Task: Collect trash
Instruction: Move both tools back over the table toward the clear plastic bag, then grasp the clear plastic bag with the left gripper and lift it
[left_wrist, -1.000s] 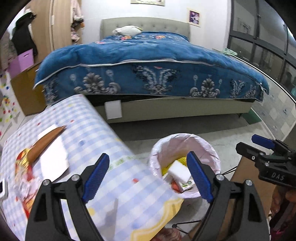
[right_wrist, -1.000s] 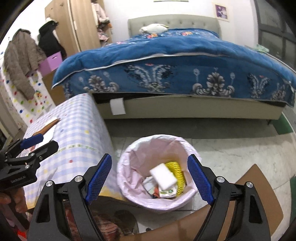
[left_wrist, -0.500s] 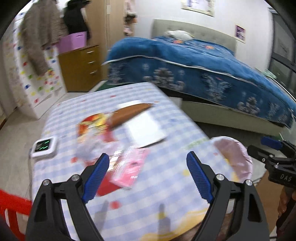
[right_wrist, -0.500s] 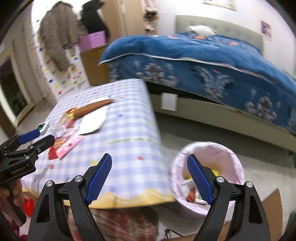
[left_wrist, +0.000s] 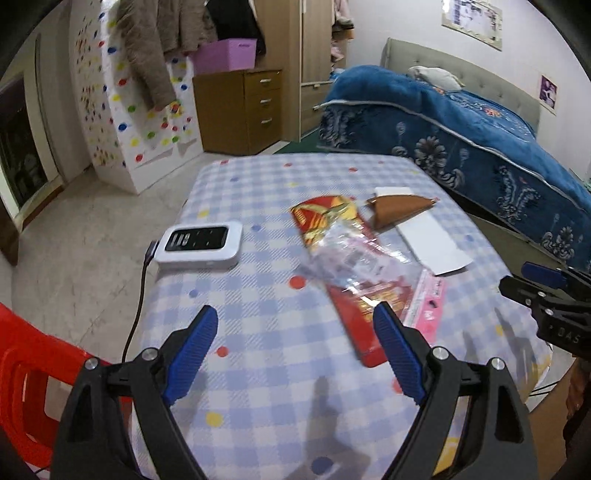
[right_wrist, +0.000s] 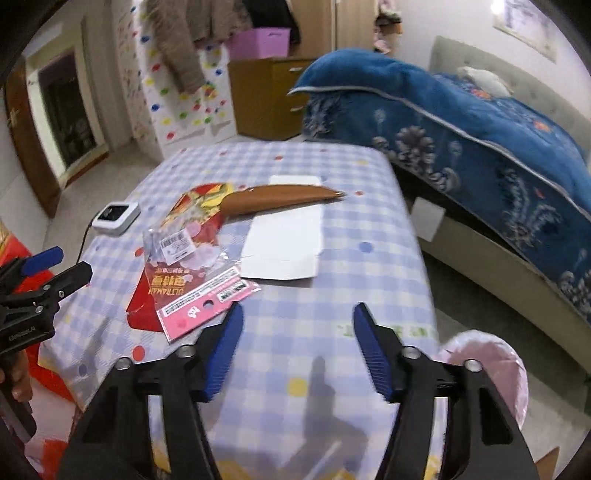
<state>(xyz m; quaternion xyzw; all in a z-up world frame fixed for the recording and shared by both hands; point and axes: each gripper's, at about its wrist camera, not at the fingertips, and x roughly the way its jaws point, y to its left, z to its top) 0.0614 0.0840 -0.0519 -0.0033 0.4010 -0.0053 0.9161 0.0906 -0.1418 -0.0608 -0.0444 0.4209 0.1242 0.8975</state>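
Both grippers have swung from the bin to the table: my left gripper (left_wrist: 293, 354) gapes wide and empty, my right gripper (right_wrist: 297, 350) is closing on nothing. Wrappers (right_wrist: 192, 273) lie at eleven o'clock, bin (right_wrist: 491, 354) at four; next pick pending.

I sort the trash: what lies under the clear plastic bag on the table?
Under the clear plastic bag lies the red packet, partly covered, and a pink card sticks out beside it. Anything further beneath stays hidden.
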